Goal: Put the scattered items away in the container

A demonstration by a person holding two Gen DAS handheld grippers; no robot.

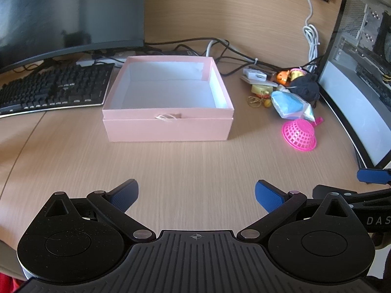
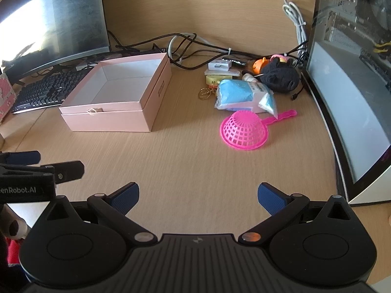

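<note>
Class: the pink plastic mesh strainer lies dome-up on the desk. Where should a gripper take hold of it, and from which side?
Probably grip the pink plastic mesh strainer by its flat handle, which juts clear toward the computer case. Come down from above with the right gripper, its jaws now wide open. The upturned dome is wide and rounded, so it offers a poorer hold.

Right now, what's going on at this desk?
A person holds a gripper in each hand over the desk; nothing is picked up yet. The left gripper and right gripper both have their jaws open and empty. The pink box sits open and empty. The pink strainer, blue packet and black plush lie scattered to its right.
</note>
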